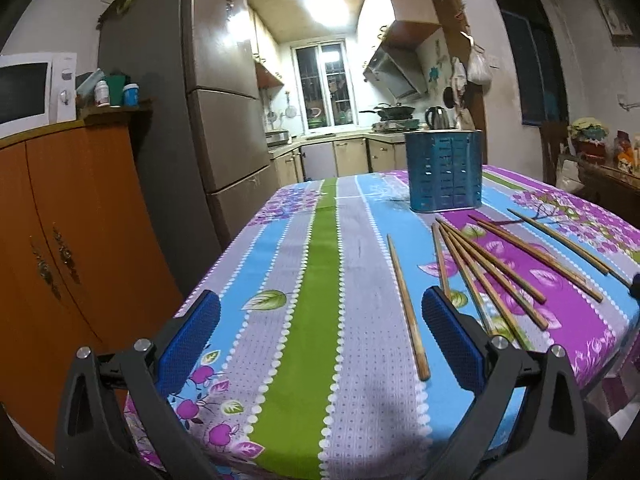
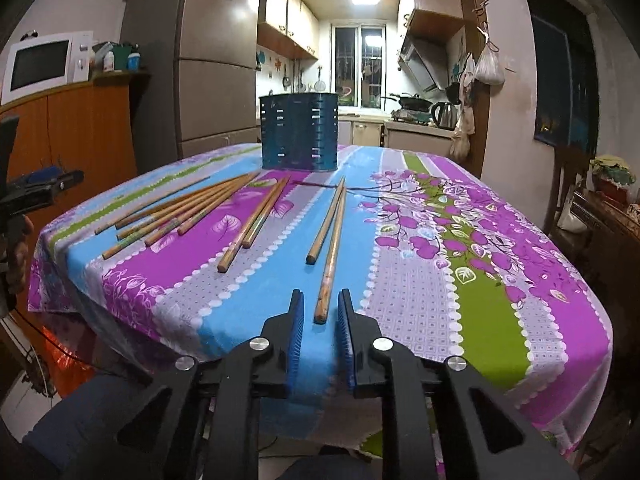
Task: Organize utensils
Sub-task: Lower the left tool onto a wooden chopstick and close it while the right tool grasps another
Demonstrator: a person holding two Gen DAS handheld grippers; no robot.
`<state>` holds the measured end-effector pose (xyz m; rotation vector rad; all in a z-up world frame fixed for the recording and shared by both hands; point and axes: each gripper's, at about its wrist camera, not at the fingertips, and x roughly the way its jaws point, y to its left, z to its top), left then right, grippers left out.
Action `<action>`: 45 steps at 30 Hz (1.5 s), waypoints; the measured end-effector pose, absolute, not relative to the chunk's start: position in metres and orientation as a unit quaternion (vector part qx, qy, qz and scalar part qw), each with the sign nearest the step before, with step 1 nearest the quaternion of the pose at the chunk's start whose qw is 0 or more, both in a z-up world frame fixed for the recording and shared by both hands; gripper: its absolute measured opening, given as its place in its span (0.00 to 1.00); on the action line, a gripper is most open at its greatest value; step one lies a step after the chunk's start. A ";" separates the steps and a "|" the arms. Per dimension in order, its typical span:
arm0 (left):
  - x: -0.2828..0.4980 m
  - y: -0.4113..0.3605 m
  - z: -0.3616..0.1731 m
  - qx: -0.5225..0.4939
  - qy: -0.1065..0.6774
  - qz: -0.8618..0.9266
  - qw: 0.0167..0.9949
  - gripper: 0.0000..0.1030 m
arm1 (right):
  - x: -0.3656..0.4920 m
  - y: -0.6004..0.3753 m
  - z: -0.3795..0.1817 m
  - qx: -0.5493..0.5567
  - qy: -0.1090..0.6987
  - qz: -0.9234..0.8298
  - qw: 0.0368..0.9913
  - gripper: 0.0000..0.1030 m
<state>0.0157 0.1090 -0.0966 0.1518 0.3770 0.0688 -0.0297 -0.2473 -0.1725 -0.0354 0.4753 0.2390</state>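
Several wooden chopsticks lie spread on the flowered tablecloth. A blue perforated utensil holder [image 1: 445, 171] stands upright at the far end, also in the right wrist view [image 2: 299, 132]. My left gripper [image 1: 320, 316] is wide open above the table's near edge, with one chopstick [image 1: 407, 307] lying between its fingers, nearer the right pad. My right gripper [image 2: 320, 312] is narrowly open, its blue pads on either side of the near end of one chopstick [image 2: 330, 260], not gripping it. A fan of chopsticks [image 2: 172, 210] lies to the left.
The table [image 2: 480, 280] has its near edge right below both grippers. An orange cabinet [image 1: 60, 240] with a microwave [image 1: 28, 92] stands to the left, a grey fridge [image 1: 224, 112] beyond it. The left gripper shows at the left edge of the right wrist view [image 2: 36, 192].
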 end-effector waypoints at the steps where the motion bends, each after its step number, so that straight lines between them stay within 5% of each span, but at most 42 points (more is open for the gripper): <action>1: 0.015 0.109 -0.099 0.075 0.188 0.028 0.979 0.91 | -0.030 -0.249 -0.171 -0.018 0.235 0.119 0.964 0.18; 11: 0.011 0.101 -0.126 0.067 0.221 -0.075 0.970 0.49 | -0.030 -0.251 -0.174 -0.008 0.225 0.122 0.967 0.18; 16: 0.017 0.081 -0.141 0.087 0.237 -0.098 0.963 0.34 | -0.030 -0.250 -0.173 -0.009 0.226 0.118 0.967 0.18; 21: 0.021 0.080 -0.152 0.082 0.243 -0.095 0.962 0.33 | -0.029 -0.249 -0.173 -0.014 0.226 0.116 0.967 0.18; 28: 0.020 0.076 -0.156 0.080 0.231 -0.100 0.965 0.07 | -0.031 -0.246 -0.175 -0.018 0.217 0.108 0.970 0.18; 32: 0.019 0.077 -0.156 0.075 0.228 -0.095 0.966 0.06 | -0.032 -0.245 -0.175 -0.014 0.213 0.104 0.971 0.08; 45: 0.009 0.085 -0.110 0.062 0.178 -0.083 0.979 0.05 | -0.048 -0.260 -0.134 -0.005 0.165 0.090 0.982 0.07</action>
